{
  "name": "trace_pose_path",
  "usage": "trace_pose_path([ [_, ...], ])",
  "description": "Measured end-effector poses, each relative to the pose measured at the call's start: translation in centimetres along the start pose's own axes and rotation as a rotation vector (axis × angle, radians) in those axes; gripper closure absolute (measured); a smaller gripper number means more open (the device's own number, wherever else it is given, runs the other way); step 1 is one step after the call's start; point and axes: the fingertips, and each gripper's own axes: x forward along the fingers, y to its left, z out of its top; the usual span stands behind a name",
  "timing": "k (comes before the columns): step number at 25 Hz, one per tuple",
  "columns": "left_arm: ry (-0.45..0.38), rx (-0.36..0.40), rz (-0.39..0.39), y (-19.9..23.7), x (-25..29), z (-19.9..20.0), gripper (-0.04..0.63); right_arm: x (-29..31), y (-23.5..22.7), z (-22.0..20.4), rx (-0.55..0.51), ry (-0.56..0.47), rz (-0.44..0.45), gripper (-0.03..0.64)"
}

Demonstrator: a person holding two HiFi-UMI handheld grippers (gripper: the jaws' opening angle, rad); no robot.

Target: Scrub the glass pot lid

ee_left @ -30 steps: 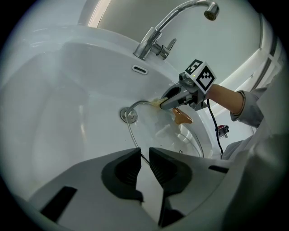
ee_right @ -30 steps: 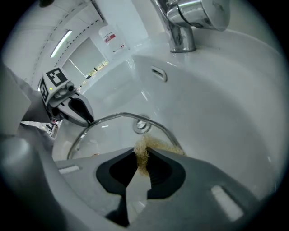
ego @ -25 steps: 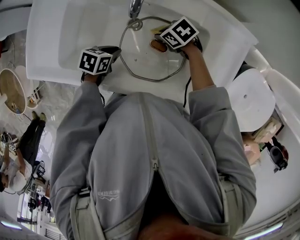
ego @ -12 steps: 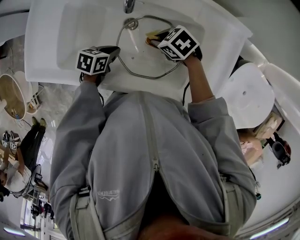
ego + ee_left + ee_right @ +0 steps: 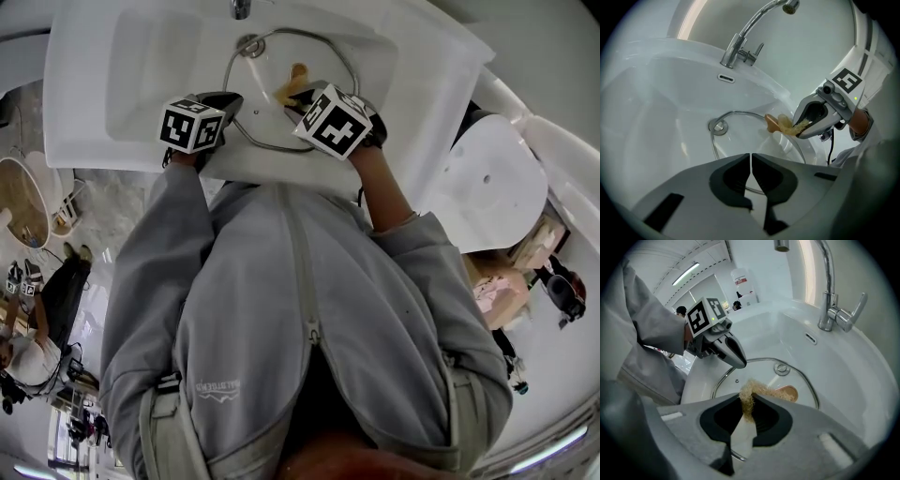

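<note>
In the head view the glass pot lid (image 5: 328, 61) lies in the sink (image 5: 141, 75), with the left hand-held gripper (image 5: 228, 101) at its 8 o'clock edge and the right hand-held gripper (image 5: 298, 97) near 5 o'clock. The left gripper view shows that gripper's jaws pressed together beside the rim, gripping nothing visible. The right gripper view shows jaws pinching a scrubber (image 5: 749, 390) against the glass, so scrubbing looks under way, and the 12 o'clock part is probably left.
</note>
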Motion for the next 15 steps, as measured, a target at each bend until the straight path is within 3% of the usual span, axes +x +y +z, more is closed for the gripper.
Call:
trace_pose_path([
  [6, -0.052, 0.018, -0.001, -1.2, -0.7, 0.9, 0.578, 1.5, 2.7, -1.6, -0.042, 0.038, 0.074, 0.569],
  [10, -0.092, 0.027, 0.005, -1.8, -1.3, 1.7, 0.578, 2.6, 3.0, -3.1, 0.0, 0.032, 0.057, 0.569],
  [15, -0.15, 0.068, -0.006, -3.1, -1.8, 3.1, 0.578, 2.6, 4.9, -3.9, 0.033, 0.01, 0.124, 0.569],
])
